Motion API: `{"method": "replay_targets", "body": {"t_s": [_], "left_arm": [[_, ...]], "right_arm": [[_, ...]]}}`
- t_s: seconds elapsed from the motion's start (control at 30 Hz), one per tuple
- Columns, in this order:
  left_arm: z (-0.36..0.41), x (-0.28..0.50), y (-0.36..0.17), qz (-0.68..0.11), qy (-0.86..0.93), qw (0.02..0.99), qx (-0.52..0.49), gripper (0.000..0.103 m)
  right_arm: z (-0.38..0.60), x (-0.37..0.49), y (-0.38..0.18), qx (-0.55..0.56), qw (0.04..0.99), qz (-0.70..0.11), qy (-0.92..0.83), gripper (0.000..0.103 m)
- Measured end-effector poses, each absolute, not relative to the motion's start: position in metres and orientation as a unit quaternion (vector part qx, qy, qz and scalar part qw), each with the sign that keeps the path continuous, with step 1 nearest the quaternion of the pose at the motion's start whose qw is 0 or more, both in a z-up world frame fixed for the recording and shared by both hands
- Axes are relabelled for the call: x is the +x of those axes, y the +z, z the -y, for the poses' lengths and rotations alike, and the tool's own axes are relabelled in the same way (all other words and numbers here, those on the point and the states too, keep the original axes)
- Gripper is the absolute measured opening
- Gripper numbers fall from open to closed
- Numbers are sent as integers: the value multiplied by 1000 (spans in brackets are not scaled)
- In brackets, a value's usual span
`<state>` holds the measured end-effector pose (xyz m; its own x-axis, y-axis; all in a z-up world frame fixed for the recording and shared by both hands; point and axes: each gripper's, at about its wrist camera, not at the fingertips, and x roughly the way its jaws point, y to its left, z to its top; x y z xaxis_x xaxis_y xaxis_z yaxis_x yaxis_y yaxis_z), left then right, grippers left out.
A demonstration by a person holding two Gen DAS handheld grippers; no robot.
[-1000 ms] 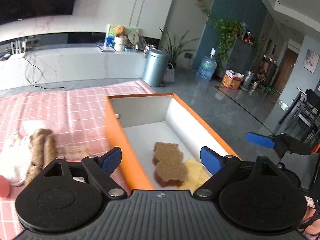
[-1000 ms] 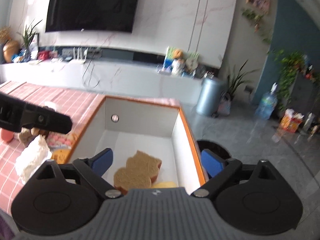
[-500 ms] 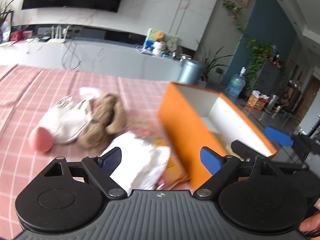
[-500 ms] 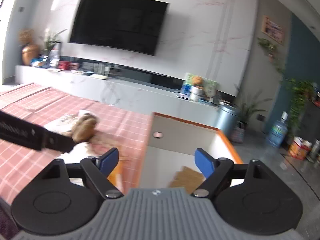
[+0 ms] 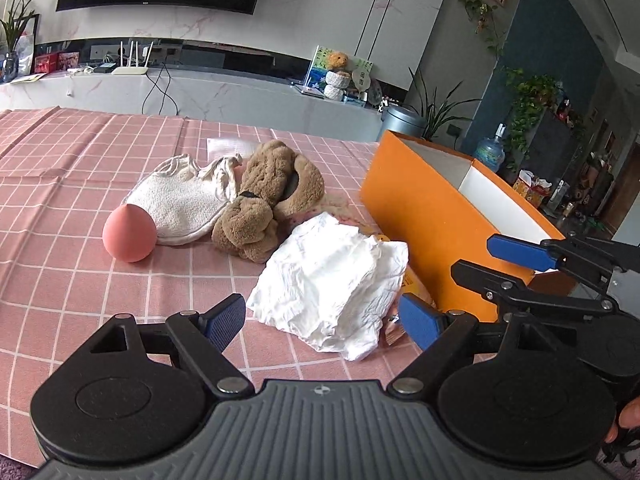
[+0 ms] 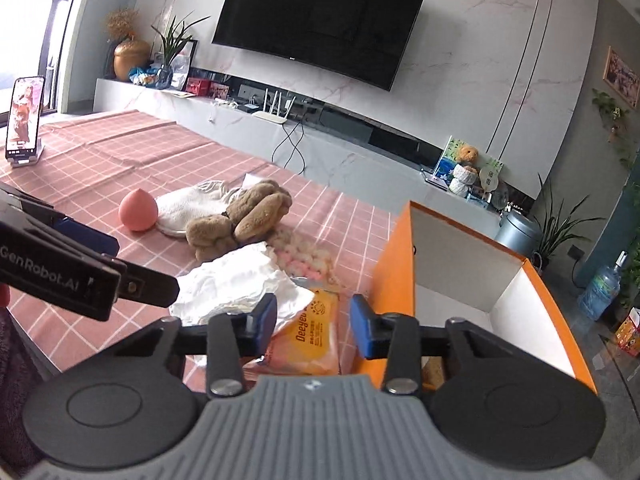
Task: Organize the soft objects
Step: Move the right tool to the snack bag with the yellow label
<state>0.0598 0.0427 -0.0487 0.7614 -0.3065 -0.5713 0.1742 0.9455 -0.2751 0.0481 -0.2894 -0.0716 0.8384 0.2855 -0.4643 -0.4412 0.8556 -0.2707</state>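
Observation:
Soft things lie on the pink checked tablecloth: a crumpled white cloth [image 5: 332, 276], a brown plush toy [image 5: 268, 196], a white terry cloth [image 5: 180, 200] and a pink peach-shaped ball [image 5: 129, 233]. My left gripper [image 5: 322, 318] is open and empty, just in front of the white cloth. My right gripper [image 6: 314, 322] is open and empty, its jaws partly closed in, over an orange tissue pack [image 6: 310, 332] beside the orange box [image 6: 394, 256]. The white cloth [image 6: 240, 284], plush toy [image 6: 244, 218] and ball [image 6: 137, 212] show to its left.
The orange box [image 5: 424, 208] stands at the table's right edge, white inside. A pink and white fluffy item [image 6: 306, 258] lies between the plush toy and the box. A phone on a stand [image 6: 23, 120] is at the far left. The right gripper's fingers [image 5: 520, 254] reach in from the right.
Both grippers have swung left, away from the inside of the box to the things on the tablecloth. The right gripper's jaws have narrowed.

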Motion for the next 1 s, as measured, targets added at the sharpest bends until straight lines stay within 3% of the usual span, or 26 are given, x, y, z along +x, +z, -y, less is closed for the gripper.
{"method": "replay_targets", "body": {"t_s": [0.2,0.27,0.7,0.9,0.93,1.0], "left_arm": [[-47,74,-59,-332,-133,927,-112,101],[-46,82,-61,-336,-141,925,-109,101],[-44,139,-88,-381,-149,906,-111,101],[-42,154,-101,-396,-154,897,-120,101],[-41,155,-102,-399,-155,895,-124,101],[-39,157,-105,-400,-157,894,-128,89]], "right_arm": [[277,67,-78,-210,932,-214,202,38],[272,73,-82,-227,928,-216,200,24],[249,112,-107,-290,906,-244,187,19],[247,124,-119,-272,901,-276,197,7],[248,126,-119,-263,901,-280,200,4],[248,129,-122,-249,902,-288,202,4]]}}
